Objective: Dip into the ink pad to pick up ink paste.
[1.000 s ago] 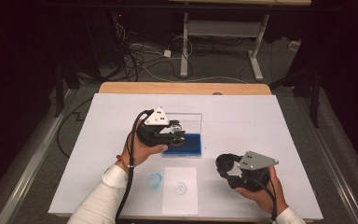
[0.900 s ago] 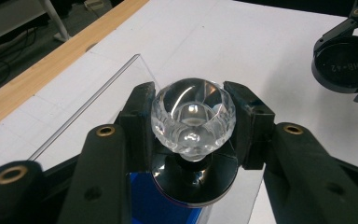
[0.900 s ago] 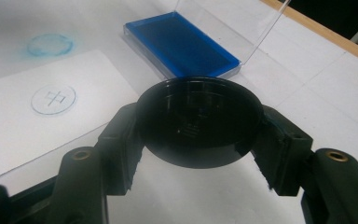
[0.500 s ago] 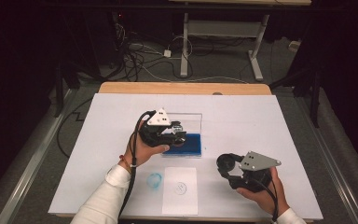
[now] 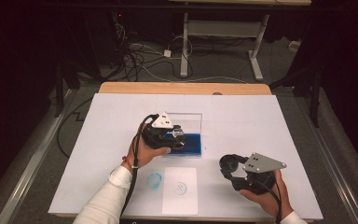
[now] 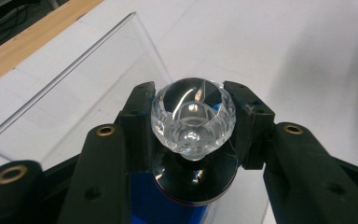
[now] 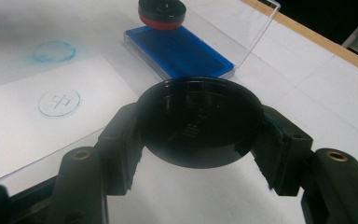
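Stamp w/ faceted clear crystal knob, black round base, red ring: gripped by left gripper, jaws clamped on knob, base sitting on blue ink pad in clear hinged case, mid-table. Near edge: right gripper clenched on round black glossy cap, embossed text unreadable. White paper slip w/ blue circular print, character inside not legible at this res; smudged blue ring just left of it. White table cover open at right + far side; wood edge beyond.
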